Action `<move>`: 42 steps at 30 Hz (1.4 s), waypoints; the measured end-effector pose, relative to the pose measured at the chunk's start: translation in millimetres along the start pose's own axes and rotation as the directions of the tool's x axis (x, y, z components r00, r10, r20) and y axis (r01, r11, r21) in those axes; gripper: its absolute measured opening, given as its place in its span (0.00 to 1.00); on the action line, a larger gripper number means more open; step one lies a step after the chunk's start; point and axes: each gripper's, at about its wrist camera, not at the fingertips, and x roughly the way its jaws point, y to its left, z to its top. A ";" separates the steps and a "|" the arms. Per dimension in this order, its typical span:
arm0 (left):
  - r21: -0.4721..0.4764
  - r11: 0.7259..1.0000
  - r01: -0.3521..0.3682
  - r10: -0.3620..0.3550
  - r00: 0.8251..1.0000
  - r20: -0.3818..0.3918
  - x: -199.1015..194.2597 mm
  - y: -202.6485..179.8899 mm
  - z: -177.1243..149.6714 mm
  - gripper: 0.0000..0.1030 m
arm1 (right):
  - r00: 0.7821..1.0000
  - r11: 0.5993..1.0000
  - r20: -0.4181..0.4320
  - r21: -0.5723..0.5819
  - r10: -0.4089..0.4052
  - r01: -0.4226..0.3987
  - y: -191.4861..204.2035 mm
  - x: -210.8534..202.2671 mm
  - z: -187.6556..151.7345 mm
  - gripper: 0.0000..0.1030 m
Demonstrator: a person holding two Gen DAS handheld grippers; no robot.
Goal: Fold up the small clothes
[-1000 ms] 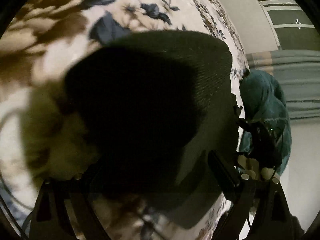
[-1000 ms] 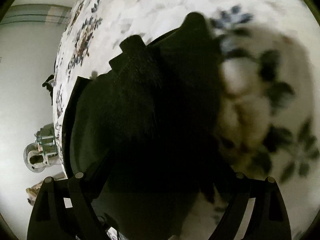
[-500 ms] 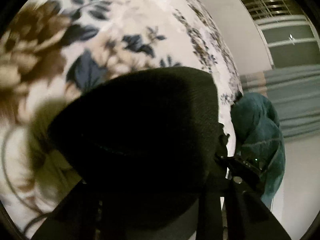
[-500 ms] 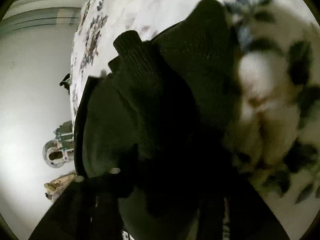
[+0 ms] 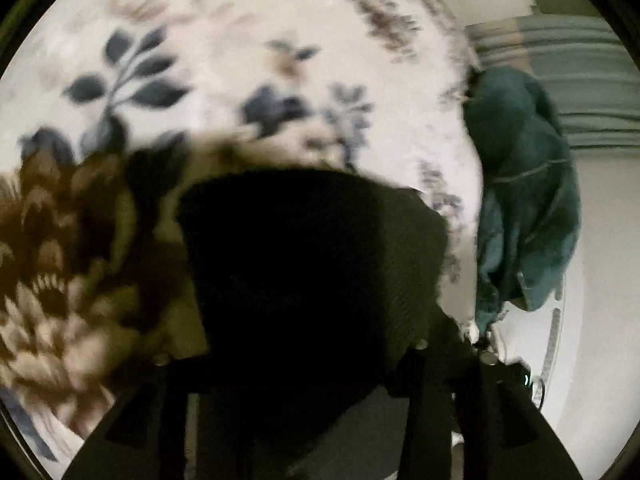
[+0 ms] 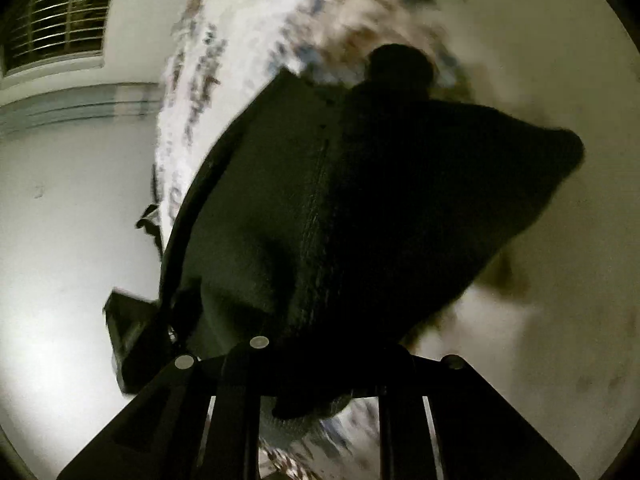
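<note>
A black knit garment (image 5: 320, 240) hangs bunched over the floral bedspread (image 5: 240, 60), raised off it at the near edge. My left gripper (image 5: 296, 356) has the garment's edge between its fingers and the pads still press on it, though the jaws are opening a little. In the right wrist view the same garment (image 6: 360, 200) spreads upward like a tent, with a ribbed seam down its middle. My right gripper (image 6: 320, 352) is closing on the garment's lower edge, with the fabric pinched between its fingers. Both views are blurred by motion.
A teal cloth (image 5: 524, 184) hangs at the bed's right edge, before a pale wall and grey-striped curtain (image 5: 580, 80). In the right wrist view, a barred window (image 6: 56, 28) sits upper left above a pale floor (image 6: 60, 240). A dark boxy object (image 6: 132, 332) lies by the garment's lower left.
Both grippers went from wide open around the flat garment to closed on its edge. The garment has been lifted and pulled along the bed, the right side farther.
</note>
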 end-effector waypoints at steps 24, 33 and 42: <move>-0.061 0.997 0.037 -0.030 0.994 0.106 -22.4 12.1 21.8 0.66 | 0.978 0.976 -0.085 -0.127 -0.189 0.178 11.9 -30.0 -0.4 0.44; -0.155 0.988 0.028 0.003 0.981 0.195 -26.2 35.6 14.6 0.70 | 0.966 0.908 0.033 -0.335 -0.257 0.253 76.5 -41.2 98.0 0.63; -0.061 0.998 -0.024 0.040 0.958 0.285 -26.3 19.8 37.5 0.26 | 0.958 0.817 0.039 -0.513 -0.286 0.264 118.6 58.0 174.1 0.05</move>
